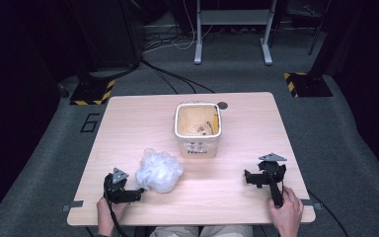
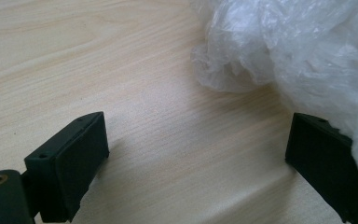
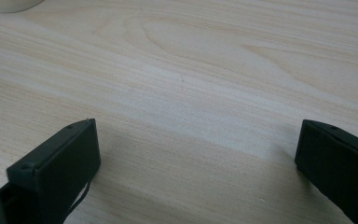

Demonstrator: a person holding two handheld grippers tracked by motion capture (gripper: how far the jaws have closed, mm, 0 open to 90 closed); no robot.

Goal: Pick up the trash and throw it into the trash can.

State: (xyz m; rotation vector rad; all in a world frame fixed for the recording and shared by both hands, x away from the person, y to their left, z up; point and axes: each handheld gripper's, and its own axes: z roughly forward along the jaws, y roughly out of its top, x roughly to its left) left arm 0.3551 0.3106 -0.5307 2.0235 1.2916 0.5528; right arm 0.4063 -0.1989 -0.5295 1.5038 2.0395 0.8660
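Observation:
A crumpled clear plastic bag (image 1: 159, 171) lies on the wooden table (image 1: 128, 128), left of centre near the front. My left gripper (image 1: 137, 193) rests on the table just left of the plastic bag (image 2: 303, 56), open, with bare wood between its jaws; the bag's edge brushes the outside of one jaw. A cream square bucket (image 1: 198, 129) with brownish residue inside stands upright at the table's middle. My right gripper (image 1: 249, 177) lies low over the table at the front right, open, with nothing between its jaws in the right gripper view.
A round cable hole (image 1: 222, 105) sits in the table behind the bucket. A corner of the bucket's base (image 3: 9, 4) shows at the top left of the right gripper view. Beyond the table are cables, a desk frame (image 1: 232, 29) and striped floor plates.

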